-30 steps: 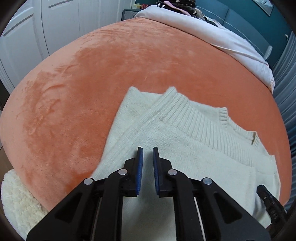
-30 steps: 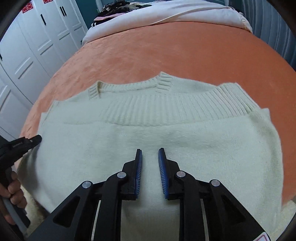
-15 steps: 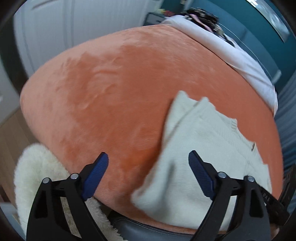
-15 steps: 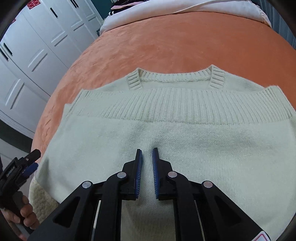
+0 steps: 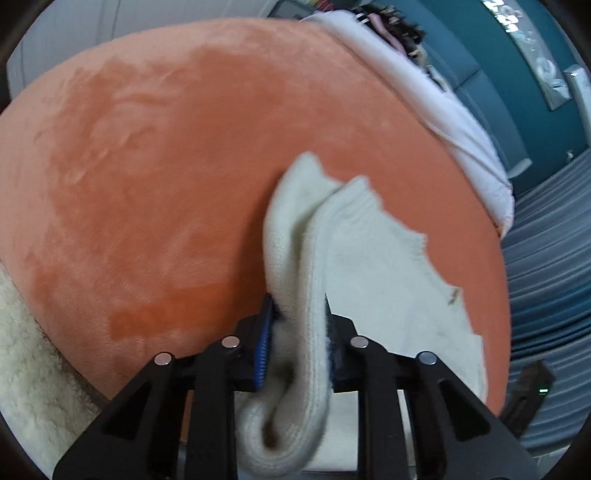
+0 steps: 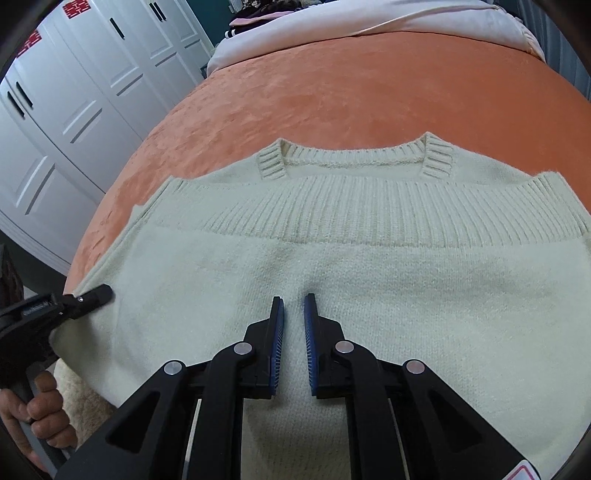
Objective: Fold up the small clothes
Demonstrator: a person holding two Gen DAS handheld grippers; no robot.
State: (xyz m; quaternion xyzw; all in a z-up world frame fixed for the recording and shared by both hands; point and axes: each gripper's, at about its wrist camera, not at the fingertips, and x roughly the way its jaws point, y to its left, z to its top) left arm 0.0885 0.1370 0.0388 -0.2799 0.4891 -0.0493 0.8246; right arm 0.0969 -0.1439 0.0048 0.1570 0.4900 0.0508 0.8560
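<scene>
A cream knit sweater (image 6: 369, 280) lies folded on an orange plush bed cover (image 6: 369, 92), ribbed hem and collar toward the far side. My left gripper (image 5: 297, 314) is shut on the sweater's left edge (image 5: 295, 258), which bunches up between its blue pads. It also shows in the right wrist view (image 6: 92, 295) at the sweater's left side. My right gripper (image 6: 294, 306) hovers over the sweater's near middle, jaws nearly closed with a narrow gap and nothing between them.
White wardrobe doors (image 6: 74, 110) stand on the left. A white duvet (image 6: 369, 22) with a pile of clothes lies at the far end of the bed. A fluffy cream rug (image 5: 29, 369) lies below the bed's near edge. A teal wall (image 5: 498, 74) is at the right.
My left gripper swung off the sweater, opened wide at its left edge, then closed on that edge. My right gripper narrowed its gap and stayed over the sweater's middle.
</scene>
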